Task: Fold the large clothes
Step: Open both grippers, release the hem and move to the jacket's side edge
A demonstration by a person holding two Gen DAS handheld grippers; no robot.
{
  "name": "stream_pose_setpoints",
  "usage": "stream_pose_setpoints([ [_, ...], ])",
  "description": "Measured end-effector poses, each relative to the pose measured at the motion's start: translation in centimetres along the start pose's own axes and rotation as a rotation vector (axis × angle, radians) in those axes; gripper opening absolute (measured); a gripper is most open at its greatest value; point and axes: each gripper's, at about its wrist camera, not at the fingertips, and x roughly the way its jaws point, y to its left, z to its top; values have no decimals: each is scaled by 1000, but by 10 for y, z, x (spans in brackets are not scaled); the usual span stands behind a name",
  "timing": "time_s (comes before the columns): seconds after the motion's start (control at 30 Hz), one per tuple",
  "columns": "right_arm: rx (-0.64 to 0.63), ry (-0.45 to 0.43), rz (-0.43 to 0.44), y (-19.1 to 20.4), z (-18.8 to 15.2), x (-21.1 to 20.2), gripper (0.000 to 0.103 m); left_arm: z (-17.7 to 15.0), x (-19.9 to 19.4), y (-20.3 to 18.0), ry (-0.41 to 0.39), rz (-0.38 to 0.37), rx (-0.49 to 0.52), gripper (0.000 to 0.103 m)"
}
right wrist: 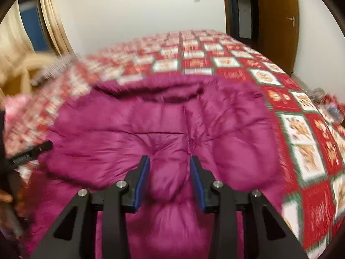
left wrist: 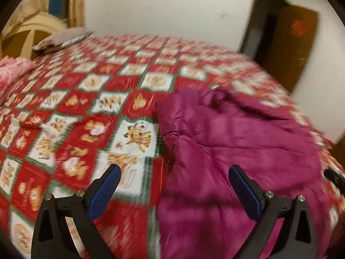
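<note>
Bed [left wrist: 120, 82]: the patterned cover left of the magenta jacket [left wrist: 226, 133] lies bare and flat, giving open passage up to the far wall. The jacket forms a puffy mound across the near right part of the bed. Far left corner: a pillow [left wrist: 62, 38] and a pink bundle [left wrist: 13, 69] occupy the edge. A wooden chair [right wrist: 28, 69] stands beside the bed. The door [right wrist: 278, 21] stands beyond the right corner.

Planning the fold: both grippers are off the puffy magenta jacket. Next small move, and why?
Probably bring the left gripper down onto the near left edge of the puffy magenta quilted jacket. It hangs wide open, empty, straddling that edge over the red patterned bedspread. The right gripper is part open above the rumpled middle, gripping nothing.
</note>
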Motion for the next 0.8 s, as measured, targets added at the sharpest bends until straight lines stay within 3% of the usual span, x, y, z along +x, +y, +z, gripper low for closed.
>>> stream_pose_setpoints([
  [0.1, -28, -58, -36, -13, -19, -69, 48, -17, -55, -13, -39, -77, 44, 101],
  [0.17, -32, -77, -66, -27, -40, -112, 64, -35, -84, -2, -52, -95, 73, 101],
  [0.27, -21, -38, -102, -43, -72, -144, 69, -75, -117, 11, -41, -132, 83, 101],
  [0.47, 3, 88, -157, -57, -139, -155, 69, -133, -132, 14, 54, -200, 51, 101],
  [0.8, 14, 199, -168, -70, -190, -143, 69, -202, -124, -7, 210, -257, 67, 101],
])
